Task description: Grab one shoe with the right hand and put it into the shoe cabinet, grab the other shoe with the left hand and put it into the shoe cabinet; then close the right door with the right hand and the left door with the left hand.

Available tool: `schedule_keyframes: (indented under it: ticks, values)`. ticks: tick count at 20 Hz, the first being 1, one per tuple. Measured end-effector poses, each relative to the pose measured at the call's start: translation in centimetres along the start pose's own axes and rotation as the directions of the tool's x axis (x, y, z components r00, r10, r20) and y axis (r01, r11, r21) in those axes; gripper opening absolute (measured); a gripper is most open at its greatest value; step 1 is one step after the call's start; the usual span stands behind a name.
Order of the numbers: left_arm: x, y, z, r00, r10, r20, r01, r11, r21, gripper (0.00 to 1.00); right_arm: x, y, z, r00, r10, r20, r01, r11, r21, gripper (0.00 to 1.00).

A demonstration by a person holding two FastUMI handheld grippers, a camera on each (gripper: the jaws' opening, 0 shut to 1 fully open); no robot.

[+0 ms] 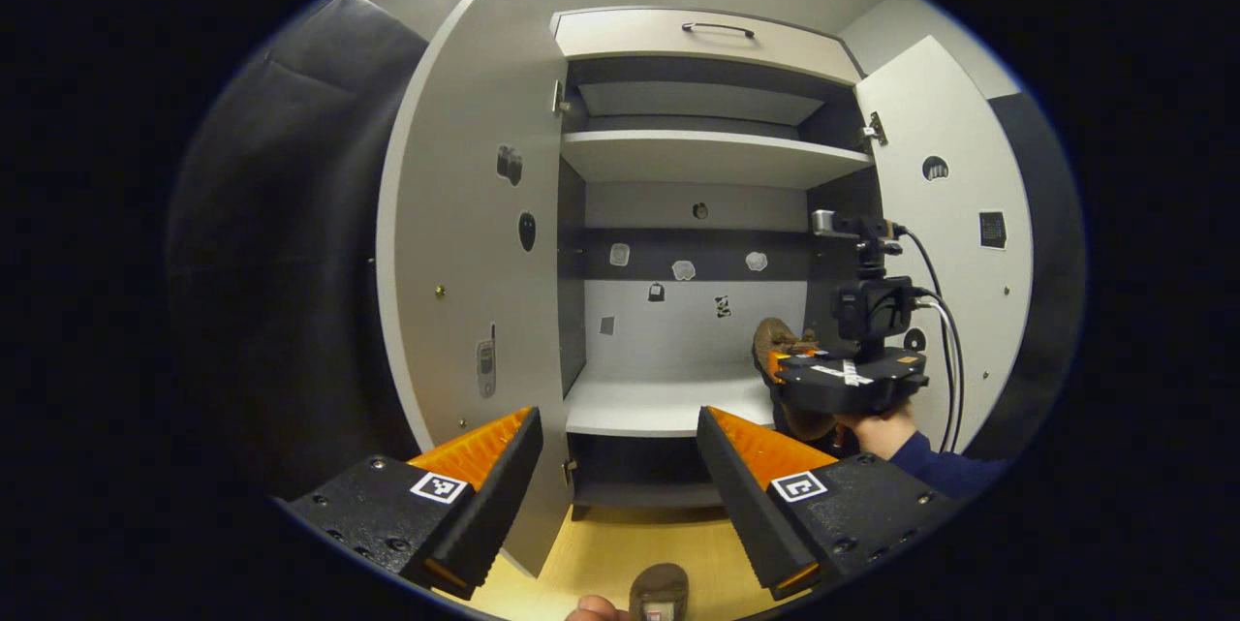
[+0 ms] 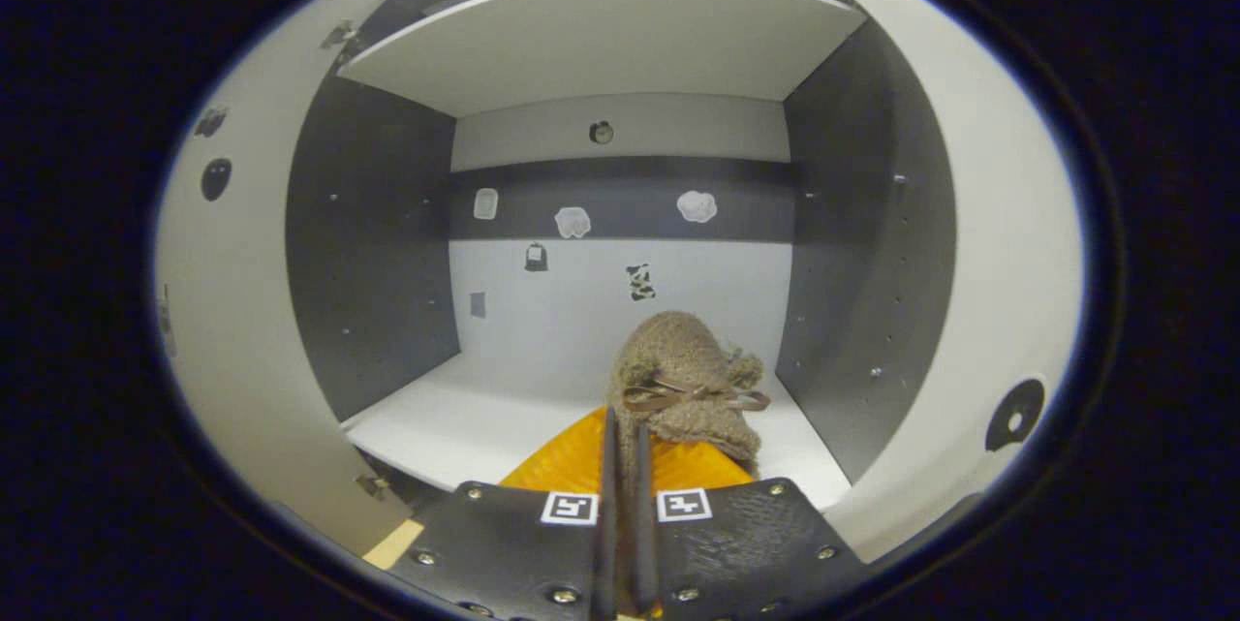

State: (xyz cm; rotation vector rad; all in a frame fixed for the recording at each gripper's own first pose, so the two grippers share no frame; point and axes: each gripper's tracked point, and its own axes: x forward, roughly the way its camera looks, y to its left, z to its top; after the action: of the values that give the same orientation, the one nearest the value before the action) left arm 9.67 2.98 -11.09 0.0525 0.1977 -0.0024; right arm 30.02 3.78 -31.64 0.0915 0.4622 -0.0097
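Observation:
The shoe cabinet [image 1: 678,166] stands with both doors swung wide. In the right gripper view my right gripper [image 2: 622,427] is shut on a fuzzy brown shoe [image 2: 683,374] with a small bow, held at the front of the white lower shelf [image 2: 484,418]. The left gripper view shows that same shoe [image 1: 775,342] and the right gripper [image 1: 775,364] at the shelf's right side, a hand beneath. My left gripper [image 1: 620,437] is open in front of the cabinet, nothing between its fingers. The other brown shoe [image 1: 661,590] lies on the wooden floor below it.
The left door [image 1: 465,243] and right door [image 1: 954,214] flank the opening. An upper shelf [image 1: 707,156] and a drawer with a handle [image 1: 717,28] sit above. Dark cloth [image 1: 281,263] hangs at the left. Small stickers dot the back panel [image 2: 581,292].

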Motion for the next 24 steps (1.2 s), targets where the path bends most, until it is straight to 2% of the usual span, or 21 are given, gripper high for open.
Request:
schedule_keyframes:
  ticks: [3, 8, 12, 16, 17, 19, 20, 21, 23, 24]
  values:
    - [1.5, 0.3, -0.4, 1.0, -0.025, -0.013, 0.025, 1.0, -0.01, 0.98, 4.0, -0.6, 0.8, 0.999, -0.034, 0.01, 0.034, 0.999, -0.009, 0.08]
    - [2.9, 0.8, -0.9, 0.998, -0.052, -0.022, 0.052, 0.999, -0.014, 0.98, 9.6, -2.0, -1.4, 0.994, -0.093, -0.055, 0.093, 0.996, -0.007, 0.08]
    - [3.4, 1.4, -1.2, 0.998, -0.057, -0.032, 0.056, 0.998, -0.018, 0.96, 11.2, -2.1, -2.8, 0.99, -0.114, -0.082, 0.114, 0.993, 0.0, 0.08]
    - [3.2, 1.8, -1.6, 0.997, -0.062, -0.045, 0.06, 0.998, -0.03, 0.98, 11.8, -1.5, -3.6, 0.987, -0.1, -0.128, 0.107, 0.993, 0.048, 0.08]
    - [3.1, 1.8, -1.6, 0.997, -0.064, -0.048, 0.062, 0.997, -0.036, 0.98, 11.5, -1.5, -3.4, 0.986, -0.103, -0.129, 0.111, 0.992, 0.056, 0.15]
    - [2.9, 1.8, -1.9, 0.996, -0.072, -0.058, 0.069, 0.996, -0.051, 0.98, 10.8, -0.7, -3.5, 0.986, -0.068, -0.15, 0.081, 0.994, 0.078, 0.43]
    - [2.8, 1.8, -2.1, 0.995, -0.075, -0.063, 0.071, 0.996, -0.056, 0.98, 10.2, -0.5, -3.3, 0.987, -0.06, -0.149, 0.071, 0.995, 0.07, 0.49]
    - [2.6, 1.7, -2.2, 0.995, -0.079, -0.068, 0.075, 0.995, -0.06, 0.97, 9.5, -0.4, -3.3, 0.987, -0.057, -0.15, 0.067, 0.996, 0.058, 0.62]
    - [2.3, 1.5, -2.6, 0.994, -0.086, -0.074, 0.082, 0.995, -0.06, 0.97, 7.5, 0.0, -2.8, 0.99, -0.051, -0.135, 0.057, 0.997, 0.043, 0.64]
    - [2.3, 1.3, -2.9, 0.992, -0.094, -0.082, 0.089, 0.994, -0.056, 0.94, 6.4, 0.0, -2.3, 0.991, -0.047, -0.125, 0.053, 0.998, 0.042, 0.64]
